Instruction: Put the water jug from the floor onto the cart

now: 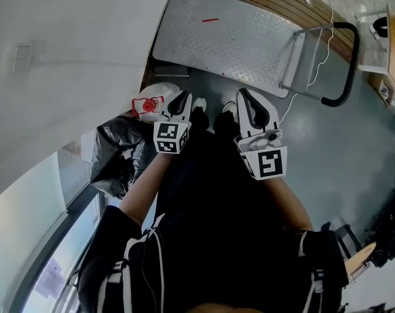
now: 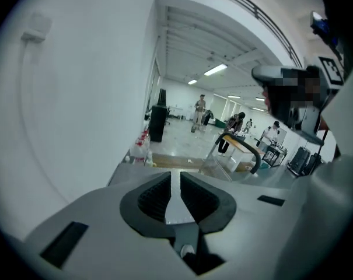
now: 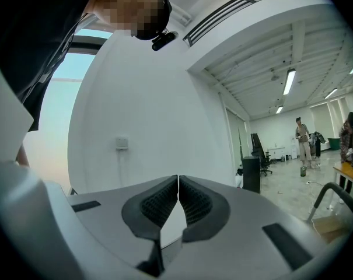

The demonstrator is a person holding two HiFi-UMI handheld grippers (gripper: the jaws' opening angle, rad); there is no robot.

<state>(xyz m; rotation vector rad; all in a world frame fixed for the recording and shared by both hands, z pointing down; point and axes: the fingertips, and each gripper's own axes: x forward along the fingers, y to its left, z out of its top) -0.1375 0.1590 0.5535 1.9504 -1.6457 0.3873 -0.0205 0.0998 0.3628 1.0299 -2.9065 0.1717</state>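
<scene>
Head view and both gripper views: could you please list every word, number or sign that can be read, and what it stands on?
No readable text in any view.
Left gripper cube and right gripper cube: black-and-white square patterns, no letters.
Red mark on the cart deck: too small to read.
Red part of the water jug: too blurred to read.
</scene>
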